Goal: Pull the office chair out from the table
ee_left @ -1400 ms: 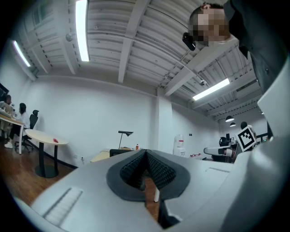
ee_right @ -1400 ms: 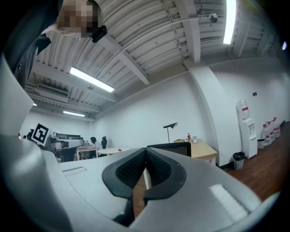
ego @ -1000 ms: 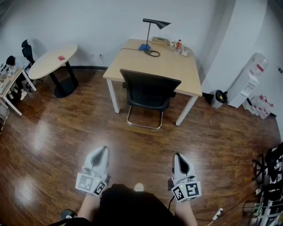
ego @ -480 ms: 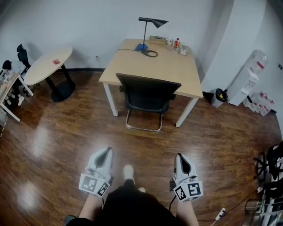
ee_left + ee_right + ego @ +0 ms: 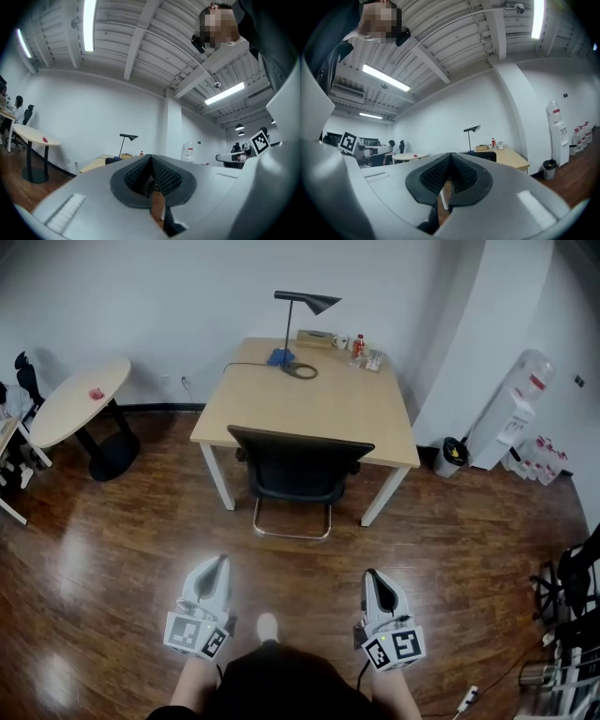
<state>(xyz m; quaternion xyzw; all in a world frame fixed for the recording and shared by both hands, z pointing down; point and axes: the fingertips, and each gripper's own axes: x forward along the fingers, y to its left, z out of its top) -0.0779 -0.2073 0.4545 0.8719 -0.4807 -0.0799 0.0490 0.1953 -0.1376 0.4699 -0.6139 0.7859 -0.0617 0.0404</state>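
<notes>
**A:** Where is the office chair [image 5: 302,463]?

**B:** It is far from us, pushed in at the near edge of the wooden surface [image 5: 309,395]. Its black back faces us.

**A:** And the two grippers?

**B:** The left gripper [image 5: 219,563] and the right gripper [image 5: 374,576] are near us, side by side over the brown floor [image 5: 112,549]. Both point toward the chair.

**A:** Do they touch the chair?

**B:** No. The chair is well apart from them, on the far side, about in the middle between the two.

**A:** Are the fingers open?

**B:** No. The left fingers [image 5: 136,178] are pressed together with nothing in them. The right fingers [image 5: 433,176] are together too, and empty.

**A:** What else is there?

**B:** A black lamp [image 5: 302,304] stands at the far edge of the surface. A round table [image 5: 80,399] is off to the left. A white water cooler [image 5: 514,418] is off to the right.
</notes>
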